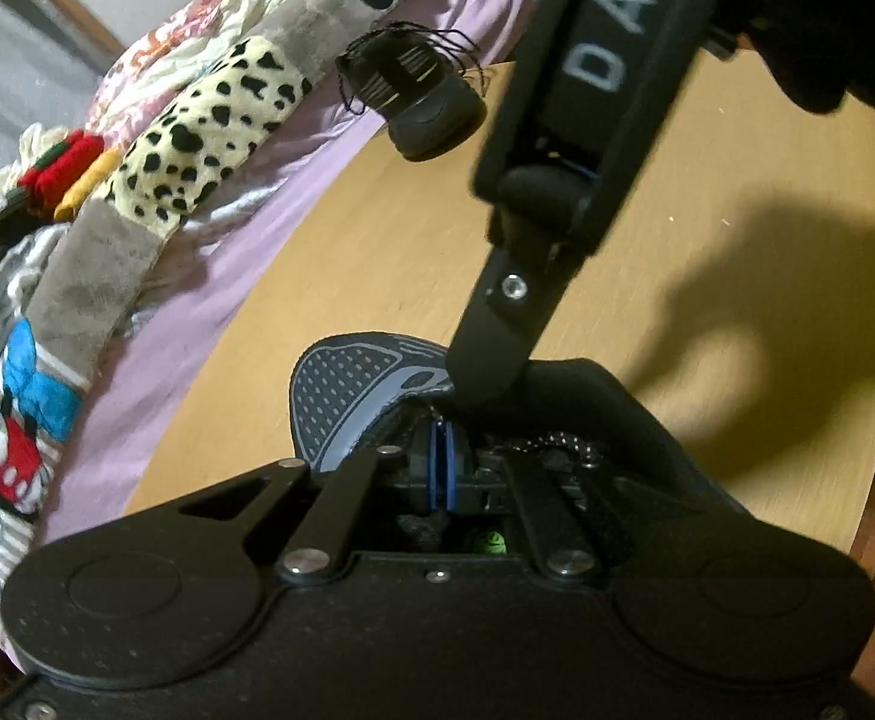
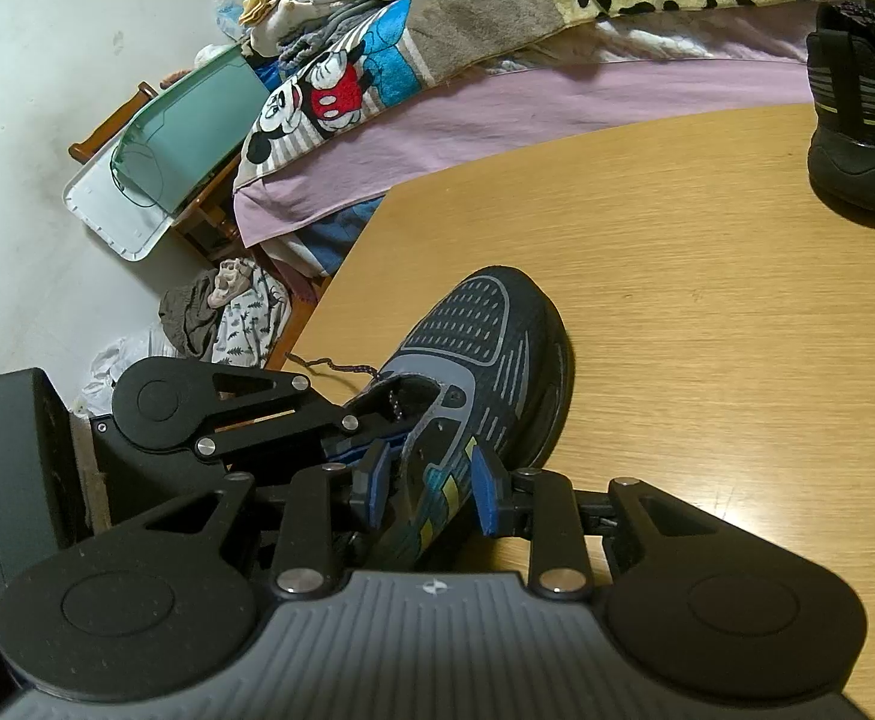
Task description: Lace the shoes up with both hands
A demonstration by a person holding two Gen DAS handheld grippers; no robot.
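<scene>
Near table edge (image 2: 341,276) – shoe (image 2: 485,348) | right claw (image 2: 431,480) clamps its side | left claw (image 1: 446,468) closed

We look from just behind each gripper, angled down along its fingers. Our left view sits tight over the near shoe (image 1: 341,396), facing the table's far edge (image 1: 329,138) and the bed. Our right view looks toward the table's left corner (image 2: 386,198). Both share this shoe (image 2: 485,354), the second shoe (image 1: 419,96) and the bedding.
</scene>
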